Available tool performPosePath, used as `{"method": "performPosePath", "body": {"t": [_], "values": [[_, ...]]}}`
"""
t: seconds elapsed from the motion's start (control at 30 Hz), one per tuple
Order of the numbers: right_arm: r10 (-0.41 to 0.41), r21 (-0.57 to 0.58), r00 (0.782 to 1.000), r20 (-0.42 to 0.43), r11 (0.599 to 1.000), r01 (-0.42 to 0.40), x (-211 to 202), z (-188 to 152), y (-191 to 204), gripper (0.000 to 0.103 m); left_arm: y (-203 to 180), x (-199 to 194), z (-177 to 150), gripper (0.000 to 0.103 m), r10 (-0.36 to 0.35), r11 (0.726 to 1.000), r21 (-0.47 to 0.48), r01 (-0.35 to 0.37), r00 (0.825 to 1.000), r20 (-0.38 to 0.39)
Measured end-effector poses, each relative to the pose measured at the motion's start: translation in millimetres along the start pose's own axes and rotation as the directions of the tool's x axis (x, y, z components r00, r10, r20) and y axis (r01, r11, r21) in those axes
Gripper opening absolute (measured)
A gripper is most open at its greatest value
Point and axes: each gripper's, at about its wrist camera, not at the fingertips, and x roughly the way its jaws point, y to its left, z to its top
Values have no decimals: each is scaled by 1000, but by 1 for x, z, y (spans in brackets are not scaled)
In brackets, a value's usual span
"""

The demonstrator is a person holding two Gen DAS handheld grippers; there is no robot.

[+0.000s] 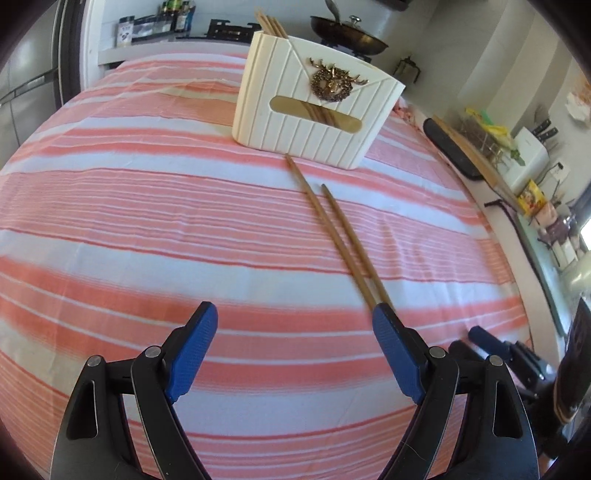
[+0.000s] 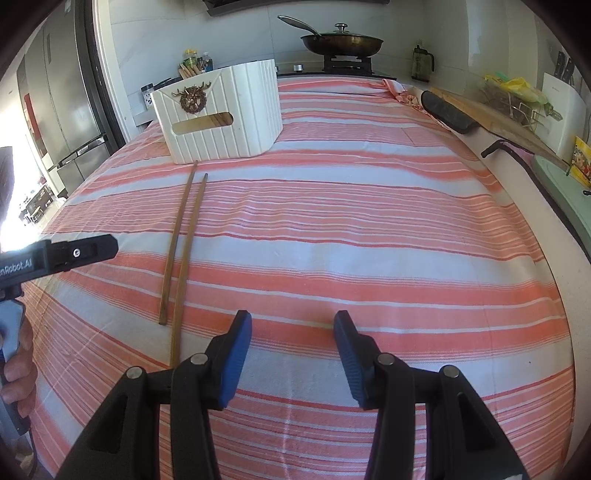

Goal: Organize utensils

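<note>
Two wooden chopsticks (image 1: pixel 332 229) lie side by side on the striped cloth, their far tips close to a white ribbed holder (image 1: pixel 317 107) with a gold deer badge. More chopsticks (image 1: pixel 271 24) stand inside the holder. My left gripper (image 1: pixel 295 314) is open and empty, its right finger over the near ends of the chopsticks. In the right wrist view the chopsticks (image 2: pixel 184 240) lie left of my right gripper (image 2: pixel 293 321), which is open and empty above the cloth. The holder (image 2: pixel 221 118) stands beyond them.
The table is covered by a pink and white striped cloth (image 2: pixel 369 221). A black pad and wooden board (image 2: pixel 461 110) lie along the right edge. A lidded pan (image 2: pixel 340 42) sits on a stove behind. A fridge (image 2: pixel 59 110) stands at left.
</note>
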Motion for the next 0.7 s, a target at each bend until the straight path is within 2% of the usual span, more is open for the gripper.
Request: {"method": "performPosePath", "body": {"t": [0.17,0.3,0.37,0.43,0.5,0.57,0.6,0.67,0.7], "values": [[-4,-3,1000,-1,1000,4,0,0,0,47,-22,19,13,87,18,1000,25,-18,1000,2],[-4,-3,1000,-1,1000,4,0,0,0,47,-29,40,19,87,129,990,49,-128,992,-7],[-4,-3,1000,-1,1000,4,0,0,0,47,-32,44,20,86,182,980,78,-182,983,14],[-3,-3,1000,-1,1000,3,0,0,0,47,-31,44,19,86,192,977,86,-193,981,19],[-1,-1,1000,-1,1000,1,0,0,0,47,-27,41,18,77,192,977,87,-194,981,27],[-1,-1,1000,-1,1000,1,1,0,0,47,-24,39,16,47,206,971,113,-209,978,33],[-2,-2,1000,-2,1000,2,1,0,0,47,-22,37,16,38,189,974,120,-192,981,33],[-3,-9,1000,-4,1000,3,1,0,1,49,-17,34,16,11,143,984,107,-144,990,21],[0,-12,1000,-4,1000,0,0,0,2,50,-15,34,16,10,113,989,92,-113,994,10]]}}
